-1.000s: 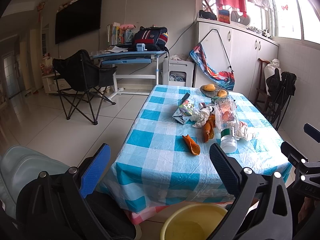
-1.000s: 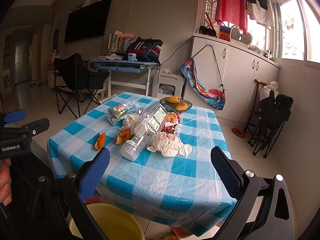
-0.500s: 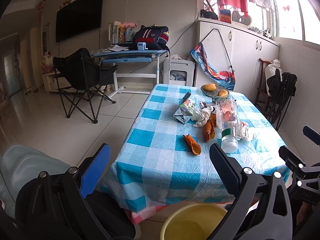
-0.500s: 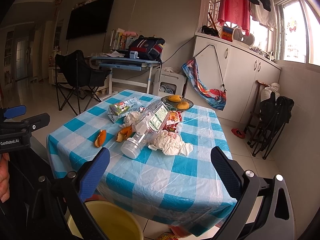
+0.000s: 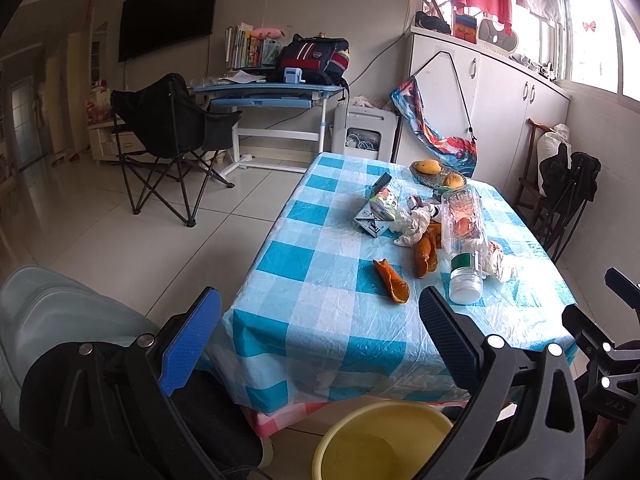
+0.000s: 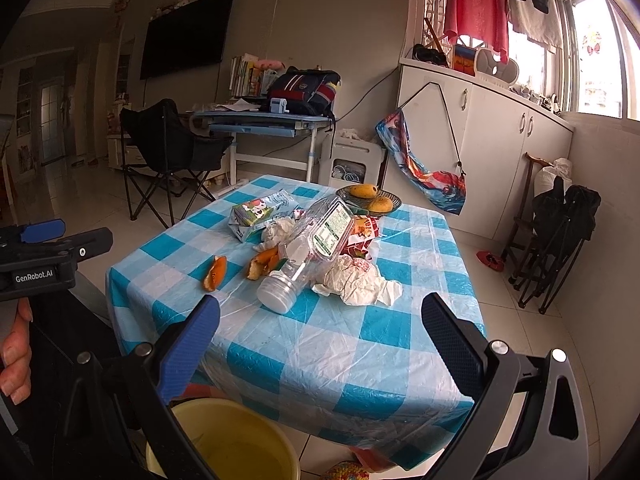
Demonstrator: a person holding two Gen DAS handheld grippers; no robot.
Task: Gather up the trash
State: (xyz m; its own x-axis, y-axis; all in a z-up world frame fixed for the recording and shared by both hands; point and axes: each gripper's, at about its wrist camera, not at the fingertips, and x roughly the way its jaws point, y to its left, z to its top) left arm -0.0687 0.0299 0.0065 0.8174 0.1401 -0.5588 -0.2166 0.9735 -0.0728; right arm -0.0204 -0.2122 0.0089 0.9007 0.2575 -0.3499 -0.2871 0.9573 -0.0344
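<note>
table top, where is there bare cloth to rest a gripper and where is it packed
Bare cloth: the near strip of the table between its front edge and the bottle, and the left side beyond the lone peel. Crowded: the middle, where the bottle, crumpled tissue, carton, peels and fruit bowl bunch together.

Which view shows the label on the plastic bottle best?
The right wrist view: the plastic bottle lies with its green-and-white printed label facing the camera, though the text is too small to read. In the left wrist view the plastic bottle shows only a green band near the cap.
</note>
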